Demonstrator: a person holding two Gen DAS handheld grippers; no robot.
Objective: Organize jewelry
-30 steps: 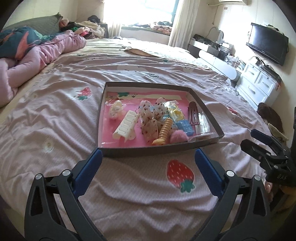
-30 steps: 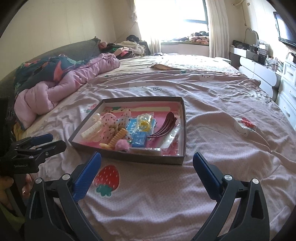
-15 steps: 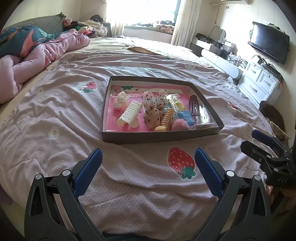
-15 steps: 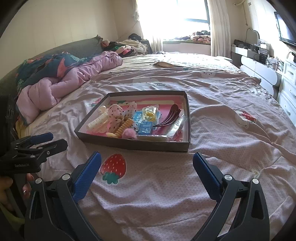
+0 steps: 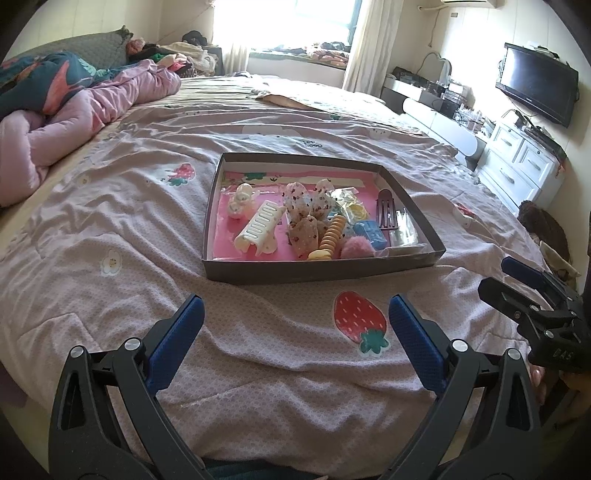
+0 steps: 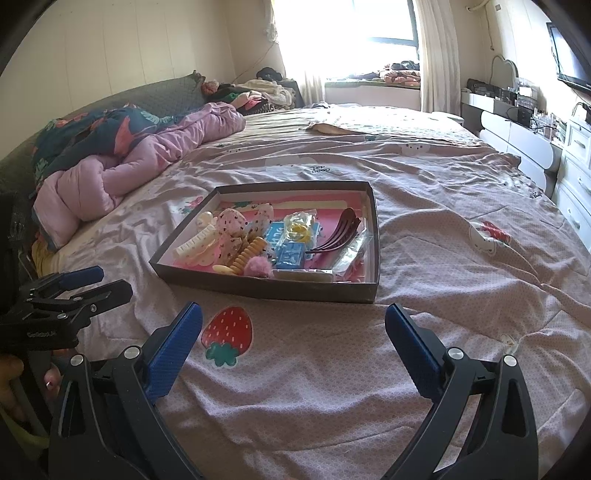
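A shallow grey box with a pink floor (image 5: 317, 271) (image 6: 266, 286) lies on the bed, full of hair accessories. Inside are a cream claw clip (image 5: 260, 225), an orange spiral tie (image 5: 331, 232), a pink pom-pom (image 5: 356, 248), blue packets (image 6: 291, 251) and a dark red clip (image 6: 341, 234). My left gripper (image 5: 295, 306) hovers open over the sheet just short of the box, with nothing between its fingers. My right gripper (image 6: 293, 319) is also open and empty, in front of the box's near wall. Each gripper shows at the edge of the other's view.
A pink sheet with a strawberry print (image 5: 360, 321) covers the bed. A rumpled pink and teal duvet (image 6: 140, 155) lies at the left. White drawers (image 5: 524, 166) and a wall television (image 5: 535, 88) stand along the right, and a window (image 6: 369, 29) is at the far end.
Both grippers have drawn back from the box and risen a little, so the box looks smaller and farther off. Both stayed open and nothing in the box moved.
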